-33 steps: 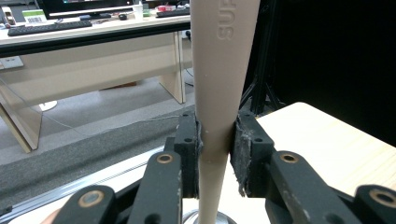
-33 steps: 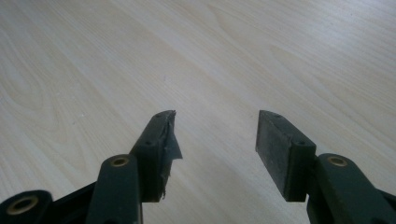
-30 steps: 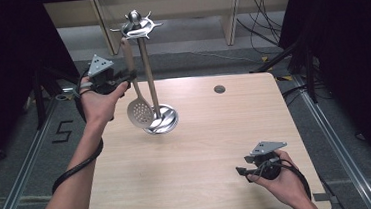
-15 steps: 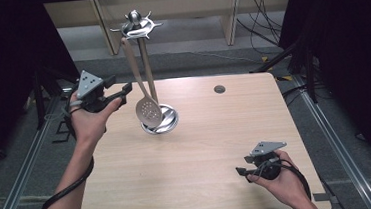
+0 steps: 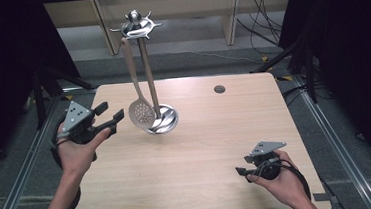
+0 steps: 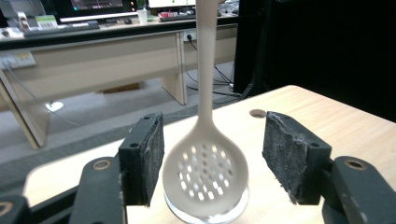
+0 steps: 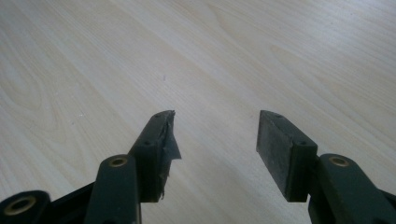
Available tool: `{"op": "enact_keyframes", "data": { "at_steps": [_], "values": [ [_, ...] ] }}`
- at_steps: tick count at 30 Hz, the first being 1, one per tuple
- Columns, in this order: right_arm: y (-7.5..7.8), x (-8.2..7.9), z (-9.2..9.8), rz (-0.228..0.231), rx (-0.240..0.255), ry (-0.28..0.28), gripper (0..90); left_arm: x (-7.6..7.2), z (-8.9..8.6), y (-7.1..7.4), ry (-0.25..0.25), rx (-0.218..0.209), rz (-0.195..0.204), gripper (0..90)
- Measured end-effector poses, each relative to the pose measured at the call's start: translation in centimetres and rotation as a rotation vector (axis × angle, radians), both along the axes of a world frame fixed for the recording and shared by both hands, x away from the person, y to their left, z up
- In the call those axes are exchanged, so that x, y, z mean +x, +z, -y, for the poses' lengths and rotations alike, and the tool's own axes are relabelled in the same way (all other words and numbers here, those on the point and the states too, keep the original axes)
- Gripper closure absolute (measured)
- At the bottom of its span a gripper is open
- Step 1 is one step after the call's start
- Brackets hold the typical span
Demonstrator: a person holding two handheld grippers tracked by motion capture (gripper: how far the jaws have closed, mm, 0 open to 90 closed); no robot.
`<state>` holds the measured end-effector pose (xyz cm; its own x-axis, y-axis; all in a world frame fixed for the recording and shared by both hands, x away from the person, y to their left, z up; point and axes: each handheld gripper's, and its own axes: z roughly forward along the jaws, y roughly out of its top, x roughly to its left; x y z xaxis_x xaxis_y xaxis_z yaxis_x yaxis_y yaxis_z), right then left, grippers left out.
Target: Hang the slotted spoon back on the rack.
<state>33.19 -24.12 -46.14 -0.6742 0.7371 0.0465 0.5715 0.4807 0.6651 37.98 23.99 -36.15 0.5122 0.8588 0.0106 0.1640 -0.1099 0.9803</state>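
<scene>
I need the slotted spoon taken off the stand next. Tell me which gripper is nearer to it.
Left. The left gripper is beside the slotted spoon, open jaws facing its bowl, not touching. The right gripper rests at the table's near right corner, far from it.

Slotted spoon (image 5: 141,113) hanging off rack (image 5: 147,77) blocks table's (image 5: 192,154) rear-left; front and right open.

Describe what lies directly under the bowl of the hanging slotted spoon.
Under the slotted spoon sits the stand's round shiny base on the wooden table. The spoon's bowl covers part of that base, so that part stays hidden.
</scene>
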Motion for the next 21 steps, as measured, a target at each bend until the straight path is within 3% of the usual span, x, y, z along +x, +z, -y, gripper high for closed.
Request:
{"op": "enact_keyframes", "data": {
  "at_steps": [3, 9, 13, 18, 20, 21],
  "values": [
    [0.0, 0.0, 0.0, -0.004, 0.003, -0.002, 46.7, -1.2, -0.3, -2.0, 0.001, 0.012, -0.028, 37.8],
    [-0.3, 0.1, -0.1, 0.028, 0.009, 0.007, 46.7, -3.4, -0.9, -7.7, -0.008, 0.075, -0.093, 37.9],
    [0.0, 0.0, 0.0, -0.006, -0.003, 0.006, 46.6, -4.8, -1.5, -10.7, 0.008, 0.076, -0.128, 38.2],
    [0.0, 0.1, 0.0, 0.01, -0.007, 0.01, 46.6, -6.5, -1.8, -12.7, 0.024, 0.091, -0.12, 40.1],
    [0.1, -0.1, 0.0, -0.008, 0.009, -0.01, 46.6, -7.0, -1.8, -13.0, 0.029, 0.08, -0.137, 40.6],
    [0.0, 0.0, 0.1, 0.011, 0.006, -0.004, 46.6, -7.0, -1.9, -13.1, 0.028, 0.075, -0.133, 40.6]
  ]
}}
